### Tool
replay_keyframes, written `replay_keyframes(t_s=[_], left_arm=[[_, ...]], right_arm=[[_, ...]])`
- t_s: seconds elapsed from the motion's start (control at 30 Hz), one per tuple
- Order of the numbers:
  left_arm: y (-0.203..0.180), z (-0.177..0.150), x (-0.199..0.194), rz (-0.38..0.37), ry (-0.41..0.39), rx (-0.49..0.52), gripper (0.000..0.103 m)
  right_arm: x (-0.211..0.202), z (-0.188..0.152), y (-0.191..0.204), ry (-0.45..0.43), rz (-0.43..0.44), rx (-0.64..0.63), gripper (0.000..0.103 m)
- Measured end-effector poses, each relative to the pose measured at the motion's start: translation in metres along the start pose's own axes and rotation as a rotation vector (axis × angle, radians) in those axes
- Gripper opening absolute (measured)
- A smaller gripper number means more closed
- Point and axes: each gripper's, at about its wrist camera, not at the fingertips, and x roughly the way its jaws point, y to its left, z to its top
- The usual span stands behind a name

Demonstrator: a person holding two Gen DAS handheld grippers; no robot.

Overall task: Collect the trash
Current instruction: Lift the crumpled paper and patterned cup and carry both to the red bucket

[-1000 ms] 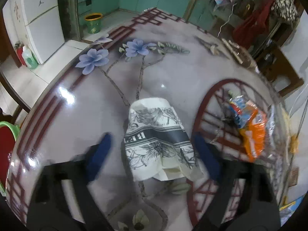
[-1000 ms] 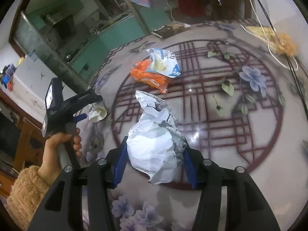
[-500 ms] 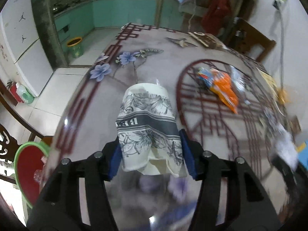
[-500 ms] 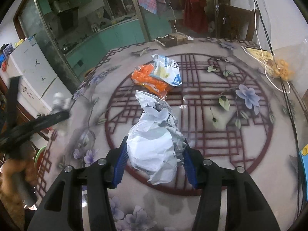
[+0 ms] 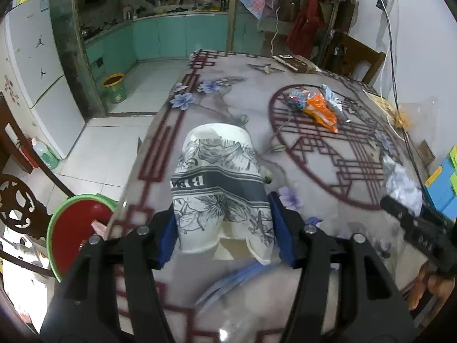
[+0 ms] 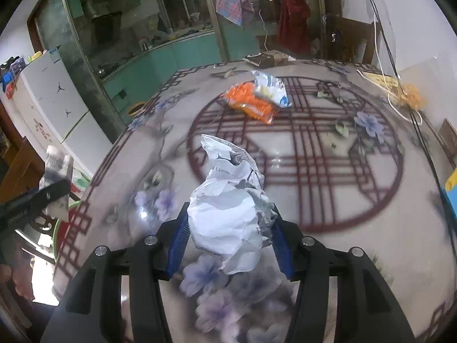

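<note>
My left gripper (image 5: 222, 228) is shut on a crushed paper cup (image 5: 220, 183) with a grey flower print, held above the table's left edge. My right gripper (image 6: 228, 237) is shut on a crumpled white paper ball (image 6: 231, 214), held above the table. The right gripper with its paper also shows at the right of the left wrist view (image 5: 405, 188). An orange snack wrapper (image 6: 251, 105) and a blue-white wrapper (image 6: 270, 88) lie together on the table's far side; the pair also shows in the left wrist view (image 5: 320, 110).
A red bin with a green rim (image 5: 77, 228) stands on the floor left of the table, beside a dark wooden chair (image 5: 17, 211). A yellow-green bin (image 5: 114, 87) stands farther off by the kitchen. A white cable (image 6: 397, 105) and a brown package (image 6: 268, 57) lie on the glossy patterned table (image 6: 328, 171).
My left gripper closed on the paper cup, lifted it and pulled back toward the table's left edge. My right gripper kept hold of the paper ball and rose a little.
</note>
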Motion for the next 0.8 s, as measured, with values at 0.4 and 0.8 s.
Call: replay_keyframes(t_s=[0.4,0.8], left_arm=[[0.041,-0.004,-0.029,-0.076,-0.009,-0.111,0.057],[0.072,-0.013,-0.033,-0.050,-0.013,-0.154,0.057]], right_arm=[[0.003,-0.041,0.057,0.062,0.021,-0.060,0.051],[-0.013,-0.041,0.100,0.025,0.042,-0.152,0.051]])
